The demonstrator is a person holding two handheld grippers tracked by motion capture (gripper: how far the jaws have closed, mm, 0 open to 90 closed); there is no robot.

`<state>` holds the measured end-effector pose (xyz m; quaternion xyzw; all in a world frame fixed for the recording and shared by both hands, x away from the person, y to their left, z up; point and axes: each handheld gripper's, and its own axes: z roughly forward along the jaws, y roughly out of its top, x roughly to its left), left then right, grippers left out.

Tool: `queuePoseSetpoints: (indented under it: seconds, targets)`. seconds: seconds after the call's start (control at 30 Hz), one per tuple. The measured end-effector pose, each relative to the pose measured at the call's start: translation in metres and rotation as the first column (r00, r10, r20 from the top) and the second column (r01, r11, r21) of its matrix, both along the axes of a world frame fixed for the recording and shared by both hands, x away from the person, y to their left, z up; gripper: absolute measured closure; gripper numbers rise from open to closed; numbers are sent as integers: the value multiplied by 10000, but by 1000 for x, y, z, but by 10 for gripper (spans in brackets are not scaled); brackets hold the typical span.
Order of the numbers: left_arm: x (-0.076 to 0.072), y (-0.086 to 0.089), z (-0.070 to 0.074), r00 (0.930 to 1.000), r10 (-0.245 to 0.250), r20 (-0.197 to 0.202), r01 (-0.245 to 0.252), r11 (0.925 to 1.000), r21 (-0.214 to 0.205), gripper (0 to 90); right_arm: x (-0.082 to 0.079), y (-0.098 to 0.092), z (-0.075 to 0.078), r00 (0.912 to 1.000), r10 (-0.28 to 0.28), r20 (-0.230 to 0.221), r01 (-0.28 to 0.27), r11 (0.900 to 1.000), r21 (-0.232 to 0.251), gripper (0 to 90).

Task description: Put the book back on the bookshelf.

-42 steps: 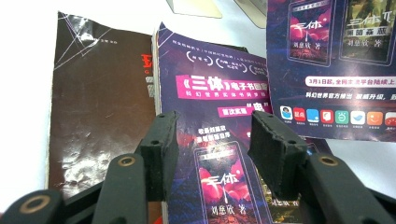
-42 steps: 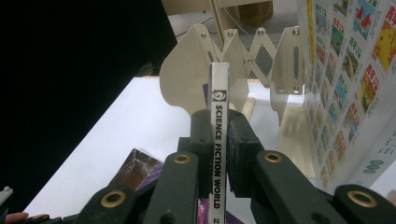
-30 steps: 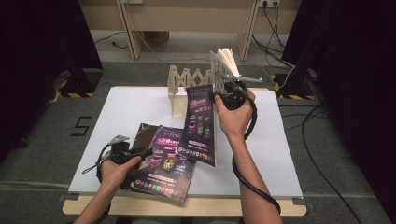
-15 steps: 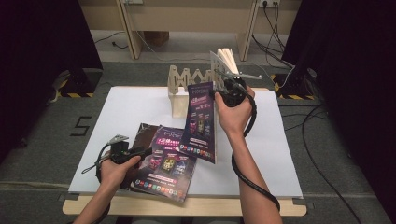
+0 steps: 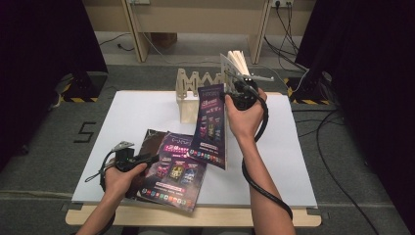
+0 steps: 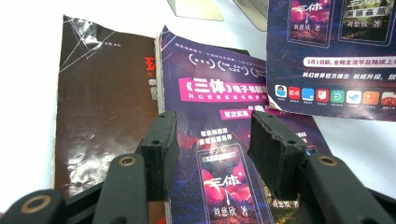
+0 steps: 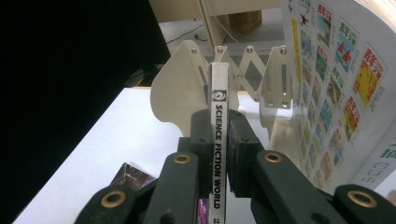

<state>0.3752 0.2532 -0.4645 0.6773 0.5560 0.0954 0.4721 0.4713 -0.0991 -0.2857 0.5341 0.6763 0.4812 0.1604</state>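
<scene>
Now three magazines: two flat on the bench [image 5: 293,161] at six o'clock under the left gripper's [image 5: 149,159] half-open, empty jaws; the right gripper [image 5: 230,93] clamps the third magazine [image 5: 210,125], upright, long axis vertical, before the rack [image 5: 195,90].

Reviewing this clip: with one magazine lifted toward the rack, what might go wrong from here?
1. The right hand-held gripper pinches the raised magazine only at its spine, so its pages could droop and catch on the wooden rack.
2. A book already stands in the rack, and the incoming magazine may knock it.
3. The left hand-held gripper hovers open over the flat magazine, so a low pass could drag that magazine across the table.
</scene>
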Motion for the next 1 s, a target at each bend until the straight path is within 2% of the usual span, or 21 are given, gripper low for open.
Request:
queuePoseSetpoints:
  seconds: [0.57,1.0]
  targets:
    - [0,1,-1,10000,53,-17,-53,9999,-90,511,7,2,4,9999,-136,-32,136,9999,43,833]
    - [0,1,-1,10000,45,-31,-45,9999,-98,511,9,4,8,9997,-183,145,181,9997,134,833]
